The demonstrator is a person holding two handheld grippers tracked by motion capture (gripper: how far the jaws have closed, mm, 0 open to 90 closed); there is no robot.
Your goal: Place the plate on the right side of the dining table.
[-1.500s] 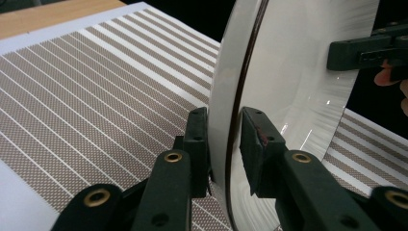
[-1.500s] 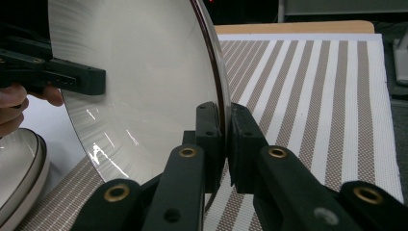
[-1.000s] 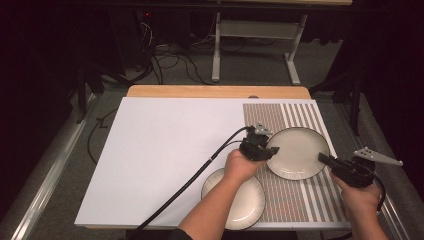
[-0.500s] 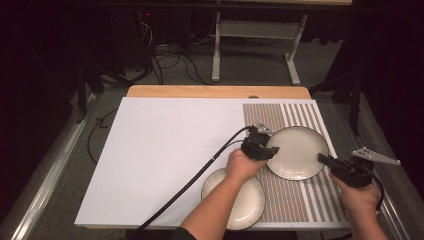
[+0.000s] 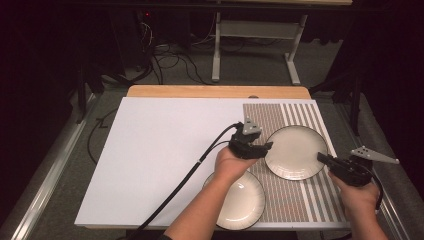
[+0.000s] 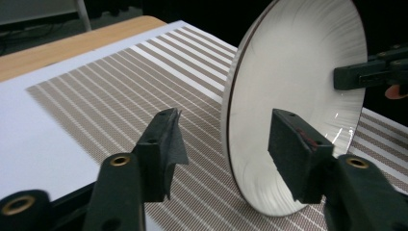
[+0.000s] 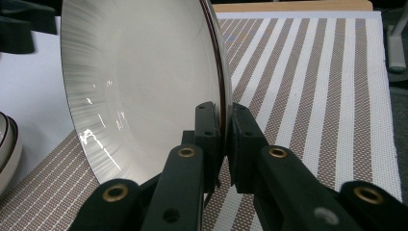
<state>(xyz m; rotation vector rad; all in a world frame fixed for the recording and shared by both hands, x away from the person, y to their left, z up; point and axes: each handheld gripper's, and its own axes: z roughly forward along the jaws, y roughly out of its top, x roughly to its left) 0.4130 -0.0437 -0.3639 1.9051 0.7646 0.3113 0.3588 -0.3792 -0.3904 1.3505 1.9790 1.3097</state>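
right gripper view: right tool (image 7: 225,130) clamps plate (image 7: 144,82) rim | left gripper view: left tool (image 6: 226,139) spread, straddling rim

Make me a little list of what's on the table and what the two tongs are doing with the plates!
table cover: white board with a striped placemat at the right
far plate: far plate lies on the placemat
near plate: near plate lies half on the placemat, partly under the left forearm
right tongs: right tongs shut on the far plate's rim
left tongs: left tongs open, jaws either side of the far plate's opposite rim, not clamping
cables: black cable trails from the left tongs
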